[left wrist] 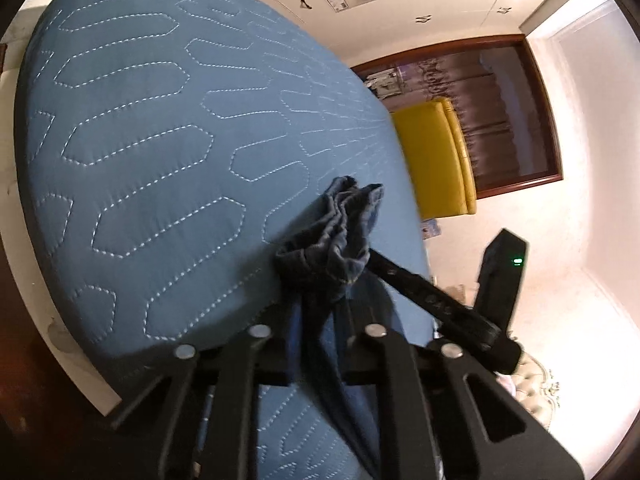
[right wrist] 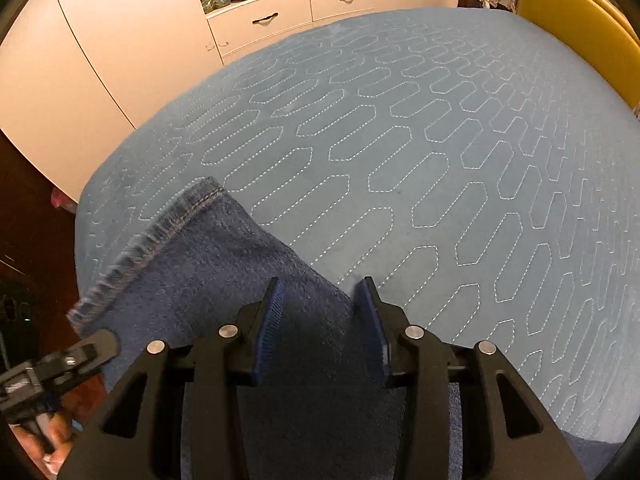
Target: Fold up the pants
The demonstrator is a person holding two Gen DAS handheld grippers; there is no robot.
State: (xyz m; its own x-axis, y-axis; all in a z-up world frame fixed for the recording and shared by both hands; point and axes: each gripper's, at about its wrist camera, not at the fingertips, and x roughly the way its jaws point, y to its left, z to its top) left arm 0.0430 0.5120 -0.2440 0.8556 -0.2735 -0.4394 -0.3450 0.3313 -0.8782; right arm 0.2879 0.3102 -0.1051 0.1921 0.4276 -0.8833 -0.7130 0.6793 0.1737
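Pants [right wrist: 224,280]: dark blue denim, lying on the bed near its left edge in the right wrist view. One leg end with a stitched, slightly frayed hem [right wrist: 160,236] points toward the bed's left edge, and the cloth runs back under the camera.

Left gripper [left wrist: 320,264]: clamped on a bunched-up wad of the denim [left wrist: 340,228]. The fabric is crumpled between the jaws, with a strip of it hanging down below. Honestly the fingertips themselves are buried in the cloth, so you only see the black linkage behind them.

Right gripper [right wrist: 320,292]: jaws apart, pretty clearly. The blue ribbed pads [right wrist: 270,320] stand either side of the denim without pinching it; the right pad sits about at the cloth's edge, over the bedspread. It's angled steeply down at the bed.

Bed [right wrist: 440,160]: covered with a blue quilted spread with white stitched hexagon-ish outlines. Mostly bare fabric apart from the pants.

Other gripper in view: in the left wrist view, the right gripper's black body with a green light [left wrist: 517,261] shows off the bed's right edge. In the right wrist view, the left gripper shows at lower left [right wrist: 60,364] with a bit of a hand [right wrist: 40,440] on it.

Background: white drawers and cabinets [right wrist: 264,24] beyond the far edge of the bed, a yellow headboard [right wrist: 580,28] at the right end, and a dark wood door frame [left wrist: 540,112].
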